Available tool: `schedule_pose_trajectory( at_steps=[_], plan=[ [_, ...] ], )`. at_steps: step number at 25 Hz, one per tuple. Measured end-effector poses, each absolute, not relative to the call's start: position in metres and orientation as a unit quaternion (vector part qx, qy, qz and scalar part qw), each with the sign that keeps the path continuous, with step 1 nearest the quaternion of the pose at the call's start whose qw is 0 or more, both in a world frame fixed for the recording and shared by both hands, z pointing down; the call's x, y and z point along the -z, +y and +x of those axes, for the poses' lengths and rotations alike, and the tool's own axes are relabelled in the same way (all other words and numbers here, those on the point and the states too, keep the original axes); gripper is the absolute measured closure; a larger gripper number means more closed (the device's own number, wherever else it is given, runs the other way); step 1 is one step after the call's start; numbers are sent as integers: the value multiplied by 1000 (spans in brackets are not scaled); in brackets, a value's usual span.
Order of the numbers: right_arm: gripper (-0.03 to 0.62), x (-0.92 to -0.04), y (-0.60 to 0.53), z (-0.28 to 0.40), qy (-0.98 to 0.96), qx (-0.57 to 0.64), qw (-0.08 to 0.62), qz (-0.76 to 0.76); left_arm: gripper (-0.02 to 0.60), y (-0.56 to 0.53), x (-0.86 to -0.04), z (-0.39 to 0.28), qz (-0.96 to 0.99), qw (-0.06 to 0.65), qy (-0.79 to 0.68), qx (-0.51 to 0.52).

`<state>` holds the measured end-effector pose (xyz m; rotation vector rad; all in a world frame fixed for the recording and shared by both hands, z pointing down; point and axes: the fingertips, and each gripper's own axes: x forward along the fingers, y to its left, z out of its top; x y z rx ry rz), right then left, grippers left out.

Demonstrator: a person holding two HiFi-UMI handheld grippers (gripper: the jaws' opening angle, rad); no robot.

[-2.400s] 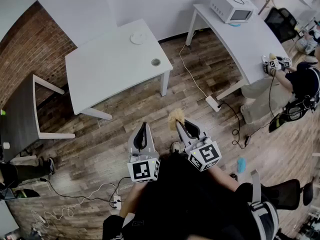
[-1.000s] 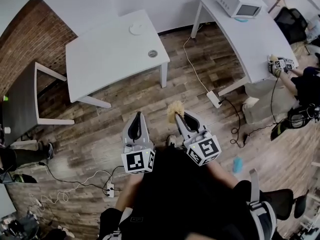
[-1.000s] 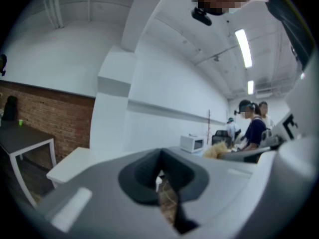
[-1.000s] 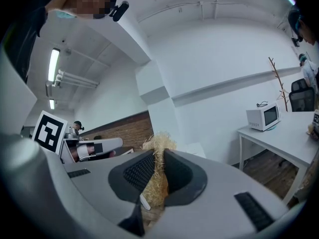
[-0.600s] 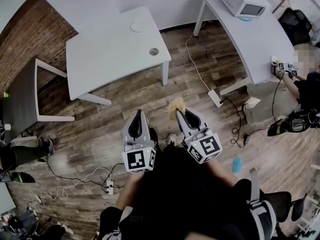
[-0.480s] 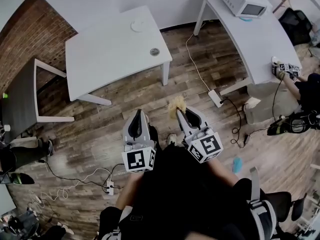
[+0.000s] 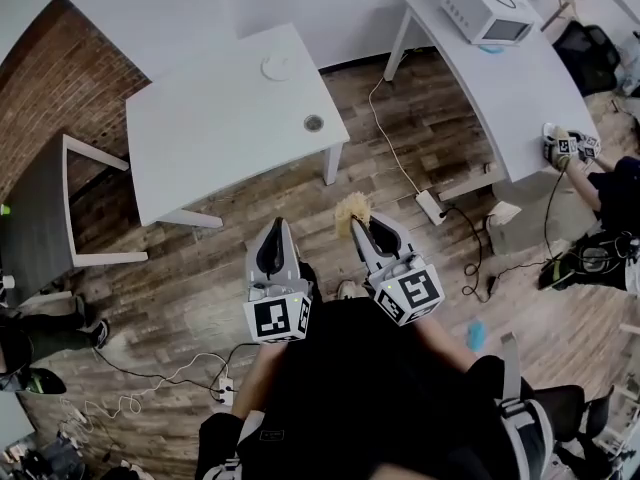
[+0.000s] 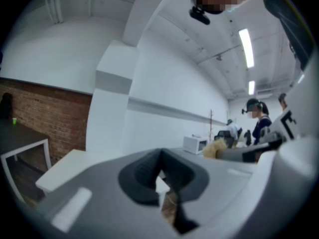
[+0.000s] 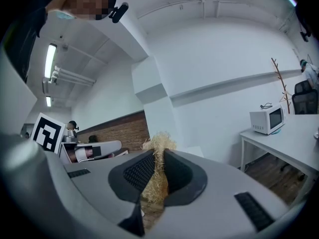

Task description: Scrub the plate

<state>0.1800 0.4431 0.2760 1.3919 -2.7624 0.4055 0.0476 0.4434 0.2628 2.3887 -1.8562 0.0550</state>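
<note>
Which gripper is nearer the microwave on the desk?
Right. In the head view the right gripper, clamping a straw scrubber, is below-left of the microwave; the left gripper sits farther left.

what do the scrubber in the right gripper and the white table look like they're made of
The scrubber: a loose tangle of thin, pale tan strands, dry and matte, probably plant fibre. The white table: a smooth, even white top, likely laminate or painted board; the look leaves that open.

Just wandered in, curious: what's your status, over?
Left hand-held gripper shut, empty. Right hand-held gripper shut on scrubber. Plate on table ahead, not yet touched.
</note>
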Motion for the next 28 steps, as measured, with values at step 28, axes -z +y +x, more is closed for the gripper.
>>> schedule_pose_trajectory(
  at_steps=[28],
  plan=[
    [543, -274, 288, 82, -843, -144, 34, 516, 578, 275, -271, -57, 824, 92, -559, -8]
  ],
)
